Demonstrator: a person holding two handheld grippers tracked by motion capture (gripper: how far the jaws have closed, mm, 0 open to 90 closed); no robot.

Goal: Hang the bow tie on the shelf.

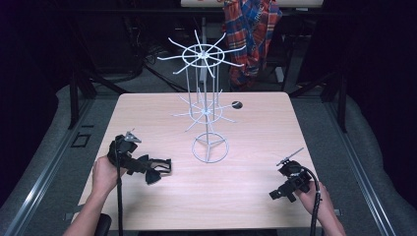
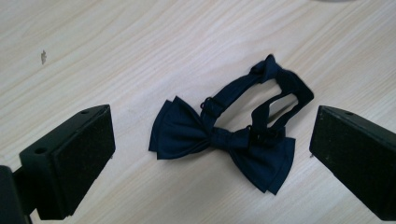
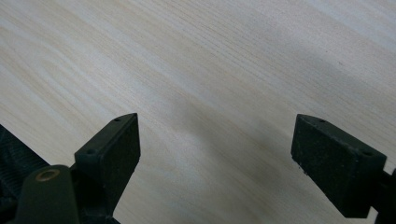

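Bow tie (image 2: 223, 139), dark navy, lying flat on table (image 2: 116, 51), strap looped behind the bow; seen in left gripper view between the two jaws, touching neither. Left gripper (image 2: 212, 156) jaws wide apart, one on each side of the bow tie, nothing clamped. In high view, left gripper (image 1: 158, 171) at front left of table (image 1: 255, 147), held in left hand (image 1: 104, 173), bow tie itself too dark to tell there. Right gripper (image 3: 215, 161) jaws wide apart over bare wood, empty. In high view, right gripper (image 1: 279, 193) at front right, held in right hand (image 1: 308, 194), well apart from left. White wire rack (image 1: 205, 105) upright mid-table, two tiers of spokes, ring base. Small dark hole (image 1: 237, 104) just beside rack. Plaid cloth (image 1: 251, 34) hanging beyond far edge.
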